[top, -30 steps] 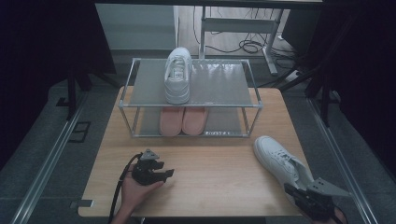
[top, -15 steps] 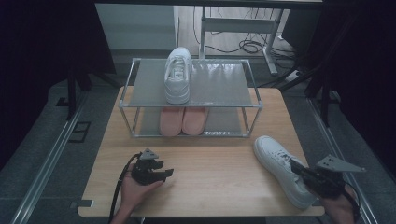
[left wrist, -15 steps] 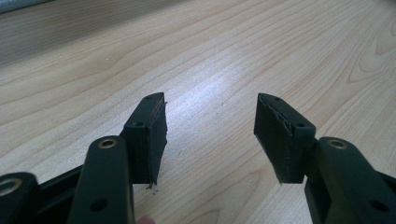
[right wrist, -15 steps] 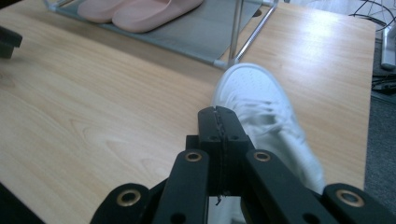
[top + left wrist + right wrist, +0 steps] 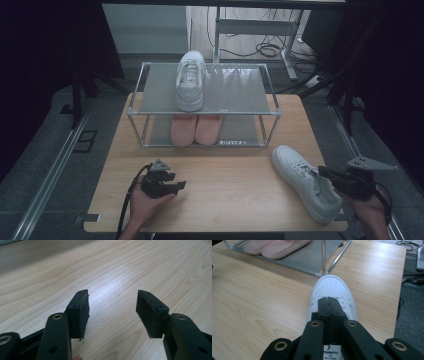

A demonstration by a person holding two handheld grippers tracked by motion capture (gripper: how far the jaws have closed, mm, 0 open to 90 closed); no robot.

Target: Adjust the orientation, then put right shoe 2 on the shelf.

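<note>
While the right gripper (image 5: pixel 329 305) fingers pinch the sneaker (image 5: pixel 332 291) tongue, the left gripper (image 5: pixel 112 312) gapes empty.

1. A white shoe (image 5: pixel 306 182) lies on the wooden table (image 5: pixel 230 185), at the right side.
2. The right gripper (image 5: pixel 327 176) is at the shoe's heel end.
3. The left gripper (image 5: pixel 172 186) sits in a hand on the table, well apart from the shoe.
4. A metal rack (image 5: pixel 204 111) stands behind, with another white shoe (image 5: pixel 190 80) on top and pink slippers (image 5: pixel 195 129) below.
</note>
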